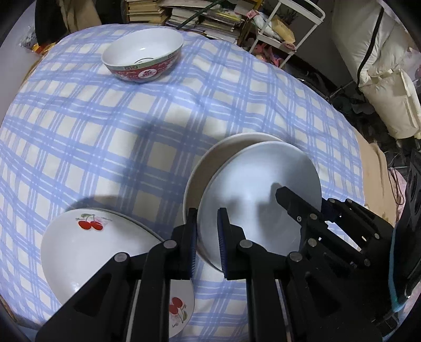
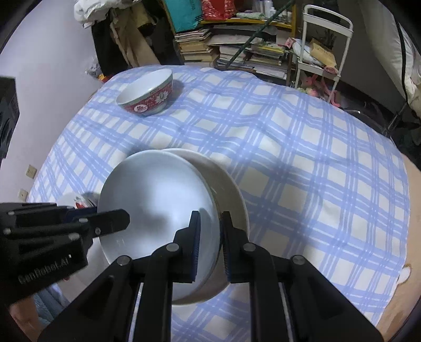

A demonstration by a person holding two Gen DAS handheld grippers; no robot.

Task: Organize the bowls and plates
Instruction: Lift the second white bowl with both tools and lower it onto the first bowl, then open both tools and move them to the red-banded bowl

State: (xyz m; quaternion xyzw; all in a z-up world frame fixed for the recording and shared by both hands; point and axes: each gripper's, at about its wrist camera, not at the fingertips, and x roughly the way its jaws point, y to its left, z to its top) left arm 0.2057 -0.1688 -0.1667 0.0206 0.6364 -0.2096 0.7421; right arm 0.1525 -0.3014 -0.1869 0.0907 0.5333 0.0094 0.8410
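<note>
A pale white plate (image 1: 257, 184) (image 2: 158, 189) hangs tilted over a cream plate (image 1: 205, 168) (image 2: 231, 194) that lies on the blue checked tablecloth (image 1: 105, 131). My left gripper (image 1: 208, 236) is shut on the white plate's near left rim; in the right wrist view the left gripper (image 2: 115, 221) comes in from the left. My right gripper (image 2: 210, 236) is shut on the opposite rim, and the right gripper (image 1: 286, 197) shows at the right of the left wrist view. A cherry-print plate (image 1: 86, 250) lies to the left. A red patterned bowl (image 1: 143, 56) (image 2: 146, 92) stands upright at the far side.
Beyond the table's far edge are stacked books (image 1: 205, 18) and a white wire rack (image 1: 289, 26). Pale cushions (image 1: 381, 65) lie at the right. The cloth ends at the right, where a bare brown surface (image 1: 373, 171) shows.
</note>
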